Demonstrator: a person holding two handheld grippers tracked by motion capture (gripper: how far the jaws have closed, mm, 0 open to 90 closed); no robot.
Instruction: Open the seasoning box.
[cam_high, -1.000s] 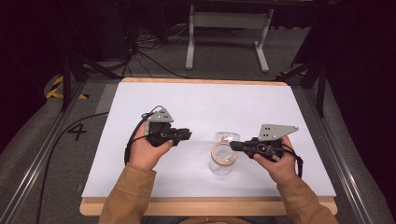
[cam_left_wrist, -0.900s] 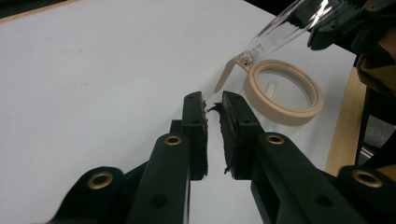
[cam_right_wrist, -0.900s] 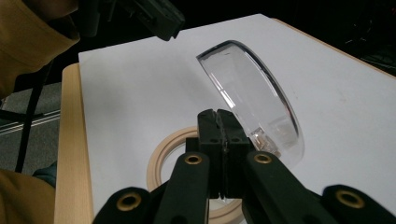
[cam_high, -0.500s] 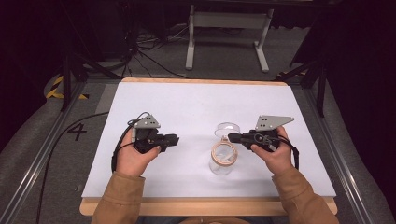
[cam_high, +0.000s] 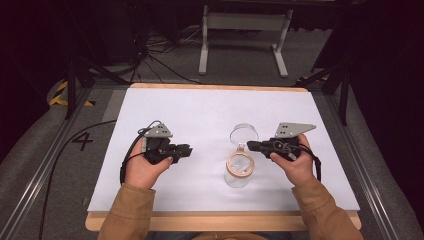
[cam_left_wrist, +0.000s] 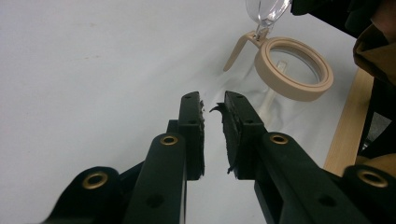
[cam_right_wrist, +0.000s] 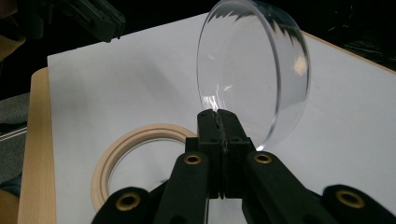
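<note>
So we're mid lid-opening here. There's a clear jar (cam_high: 238, 172) with a beige ring (cam_high: 240, 164) round its mouth standing on the white counter (cam_high: 200, 115), a bit right of centre and closer to our edge. Its clear domed lid (cam_high: 244, 134) is hinged at the far side of the ring and is flipped up, standing roughly on edge.

The right hand-held gripper (cam_high: 252, 146) looks like it's the one doing the work. In the right gripper view its jaws are pressed together with no gap we can see, right at the bottom rim of the lid (cam_right_wrist: 254, 70), so we'd say it's pinching the lid edge there. The lid is transparent, so it's hard to tell exactly how much rim sits between the pads.

The left hand-held gripper (cam_high: 186, 150) is off to the left of the jar, well apart from it, resting low over the counter. In its own view the jaws stand slightly parted with nothing between them, pointing toward the ring (cam_left_wrist: 293, 69).

Our read: the lid is most of the way open, and the jar isn't being steadied by anything. The next move probably calls for swinging the lid gently the rest of the way back without tipping the jar, or bringing the left one in to brace the body first.
</note>
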